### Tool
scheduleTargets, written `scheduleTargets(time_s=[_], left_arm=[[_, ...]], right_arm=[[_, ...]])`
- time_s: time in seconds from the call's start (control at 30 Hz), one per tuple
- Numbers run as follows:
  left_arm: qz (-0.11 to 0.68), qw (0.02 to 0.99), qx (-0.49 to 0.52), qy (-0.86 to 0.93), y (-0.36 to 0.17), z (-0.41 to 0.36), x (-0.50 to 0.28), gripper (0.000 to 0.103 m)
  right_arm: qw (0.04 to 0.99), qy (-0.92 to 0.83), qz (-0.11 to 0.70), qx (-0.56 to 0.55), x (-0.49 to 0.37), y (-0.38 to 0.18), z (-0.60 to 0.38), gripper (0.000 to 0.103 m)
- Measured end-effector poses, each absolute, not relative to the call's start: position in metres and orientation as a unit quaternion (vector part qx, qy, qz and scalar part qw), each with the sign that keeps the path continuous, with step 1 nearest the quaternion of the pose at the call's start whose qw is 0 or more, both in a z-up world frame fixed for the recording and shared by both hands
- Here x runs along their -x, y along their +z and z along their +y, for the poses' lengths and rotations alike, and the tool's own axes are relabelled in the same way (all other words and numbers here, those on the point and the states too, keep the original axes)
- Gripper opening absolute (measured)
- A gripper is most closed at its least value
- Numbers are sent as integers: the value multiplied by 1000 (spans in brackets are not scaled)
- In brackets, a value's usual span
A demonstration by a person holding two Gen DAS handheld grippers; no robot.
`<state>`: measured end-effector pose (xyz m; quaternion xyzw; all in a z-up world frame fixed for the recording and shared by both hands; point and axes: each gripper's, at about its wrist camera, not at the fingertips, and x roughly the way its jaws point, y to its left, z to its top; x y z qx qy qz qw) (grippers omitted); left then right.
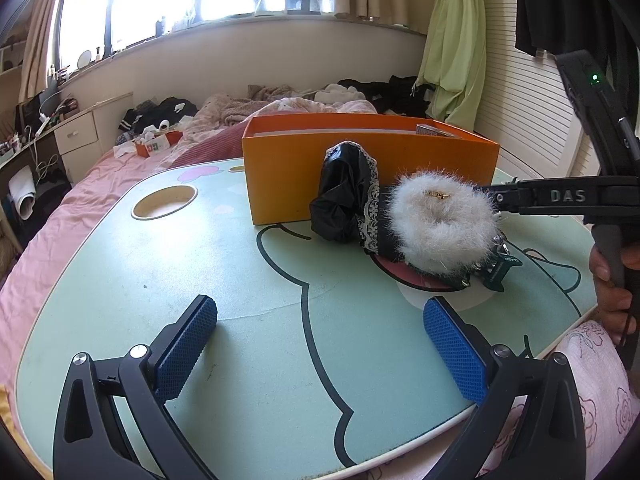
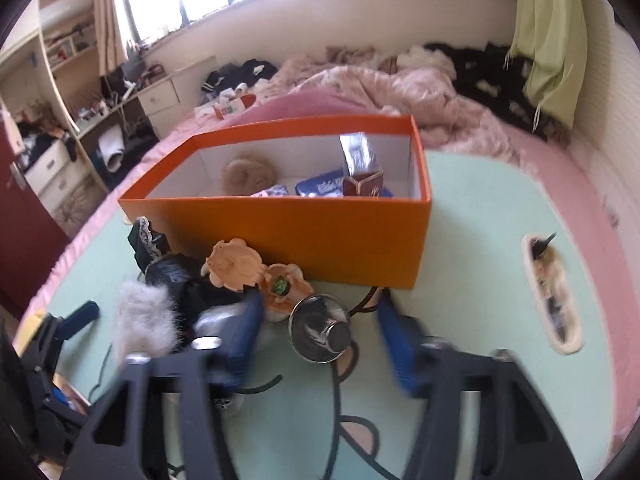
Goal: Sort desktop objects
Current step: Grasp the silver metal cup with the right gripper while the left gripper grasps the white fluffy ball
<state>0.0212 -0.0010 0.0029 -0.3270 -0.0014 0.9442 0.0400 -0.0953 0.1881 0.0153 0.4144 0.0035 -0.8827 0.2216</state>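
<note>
Because my right tongs [image 2: 320,334] stand partly open around the small glass cup [image 2: 320,328] without pressing it, a hasty squeeze could skid it across the worktop [image 1: 240,280] or snag the dark cord beside it. That cup lies on its side between the blue pads, just short of the orange box [image 2: 304,232]. My left tongs [image 1: 320,344] hover wide open and empty, well short of the furry white scrunchie [image 1: 440,224].
</note>
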Motion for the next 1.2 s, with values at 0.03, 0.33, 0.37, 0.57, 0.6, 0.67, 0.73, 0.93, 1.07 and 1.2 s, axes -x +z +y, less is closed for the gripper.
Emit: scheduleTargets(time_s=[0.03, 0.33, 0.37, 0.57, 0.6, 0.67, 0.73, 0.93, 1.07, 1.2], left_arm=[[-1, 40, 327, 944, 3, -1, -21, 103], [-2, 40, 327, 944, 3, -1, -21, 103], [-2, 40, 327, 944, 3, -1, -21, 103], [-14, 58, 313, 948, 14, -1, -26, 103], [-15, 66, 302, 951, 19, 2, -29, 103], [-16, 90, 280, 956, 32, 9, -36, 103], [-6, 105, 271, 957, 41, 19, -36, 103], [12, 114, 302, 946, 47, 40, -2, 95], [17, 120, 335, 935, 43, 48, 16, 59], [14, 120, 341, 932, 37, 47, 11, 43]], right_arm=[[230, -876, -3, -424, 96, 12, 189, 30], [281, -876, -55, -389, 73, 15, 210, 30], [285, -879, -61, -377, 67, 18, 213, 30], [290, -889, -65, -348, 46, 28, 221, 30], [291, -889, -68, -348, 45, 28, 222, 30], [291, -889, -73, -348, 46, 29, 226, 30], [289, -889, -75, -346, 47, 30, 228, 30], [289, -890, -77, -345, 47, 31, 229, 30], [288, -889, -80, -346, 47, 30, 232, 30], [287, -890, -83, -343, 45, 32, 234, 30]])
